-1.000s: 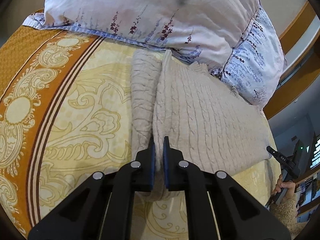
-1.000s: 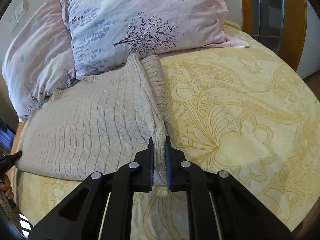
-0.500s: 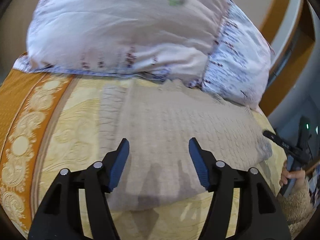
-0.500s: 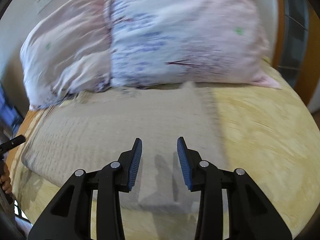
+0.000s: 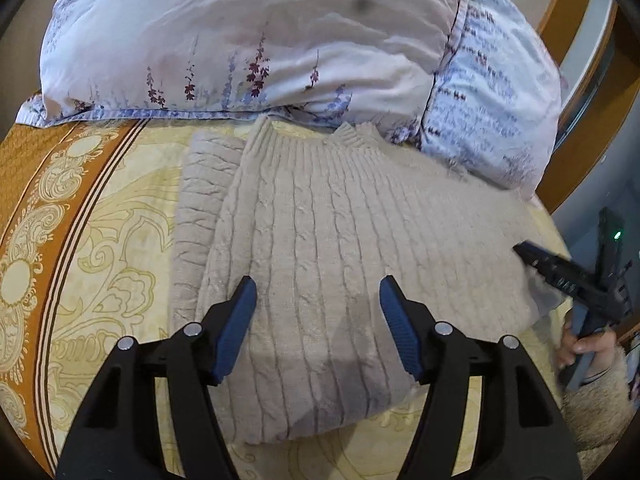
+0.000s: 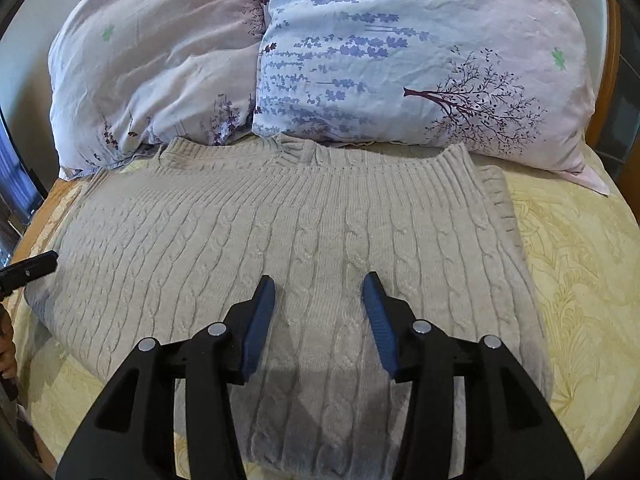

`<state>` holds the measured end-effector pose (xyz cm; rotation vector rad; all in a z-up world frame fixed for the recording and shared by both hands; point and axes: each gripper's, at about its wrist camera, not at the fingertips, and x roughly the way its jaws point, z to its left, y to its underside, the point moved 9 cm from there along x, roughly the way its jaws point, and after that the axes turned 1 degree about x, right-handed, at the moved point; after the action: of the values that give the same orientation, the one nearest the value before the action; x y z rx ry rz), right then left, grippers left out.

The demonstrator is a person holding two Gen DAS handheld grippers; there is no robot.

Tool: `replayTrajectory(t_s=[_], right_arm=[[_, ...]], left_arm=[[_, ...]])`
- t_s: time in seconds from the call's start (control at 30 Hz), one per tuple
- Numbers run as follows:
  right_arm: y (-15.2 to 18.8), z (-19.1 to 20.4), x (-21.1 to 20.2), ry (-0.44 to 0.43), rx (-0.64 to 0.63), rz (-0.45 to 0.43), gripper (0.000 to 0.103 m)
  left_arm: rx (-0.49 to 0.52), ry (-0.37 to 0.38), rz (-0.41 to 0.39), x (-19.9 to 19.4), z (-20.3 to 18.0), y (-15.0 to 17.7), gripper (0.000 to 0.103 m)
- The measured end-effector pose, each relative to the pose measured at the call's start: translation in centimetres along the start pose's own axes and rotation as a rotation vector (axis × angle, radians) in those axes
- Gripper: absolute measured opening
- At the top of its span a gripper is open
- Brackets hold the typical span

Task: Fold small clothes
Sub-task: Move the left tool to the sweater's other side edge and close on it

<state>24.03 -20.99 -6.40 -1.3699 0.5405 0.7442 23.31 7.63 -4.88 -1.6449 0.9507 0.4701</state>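
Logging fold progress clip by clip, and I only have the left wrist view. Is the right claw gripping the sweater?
Observer: No. The right claw is open over the sweater, with nothing between its pads.
Operator: Is the sweater's right edge tidy?
Observer: Not quite flush. A narrow knit strip from a lower layer shows past the top layer's right edge.
Operator: What sits behind that corner?
Observer: A pillow printed with a dark bare tree. Its lower edge reaches the sweater's ribbed band.
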Motion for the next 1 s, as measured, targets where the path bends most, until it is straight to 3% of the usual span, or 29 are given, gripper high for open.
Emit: replayTrajectory(t_s=[0.17, 0.33, 0.47, 0.67, 1.0], right_arm=[[0.1, -0.2, 0.1, -0.015, 0.020, 0.002, 0.050], [-0.2, 0.0, -0.1, -0.031, 0.025, 0.002, 0.052], [-0.2, 0.1, -0.1, -0.033, 0.027, -0.004, 0.053], [-0.2, 0.3, -0.2, -0.035, 0.033, -0.008, 0.055], [-0.1, 0.7, -0.4, -0.036, 0.037, -0.018, 0.058]], left_arm=[[-0.174, 0.042, -0.069, -2.2, 3.5, -2.1, 0.066], [-0.339, 0.048, -0.037, -1.3, 7.1, -3.1, 0.067], [-0.452, 0.095, 0.017, 0.5, 8.4, -3.1, 0.066], [-0.492, 0.153, 0.021, 1.1, 7.7, -3.4, 0.066], [-0.497, 0.154, 0.031, 2.1, 6.6, -3.6, 0.055]])
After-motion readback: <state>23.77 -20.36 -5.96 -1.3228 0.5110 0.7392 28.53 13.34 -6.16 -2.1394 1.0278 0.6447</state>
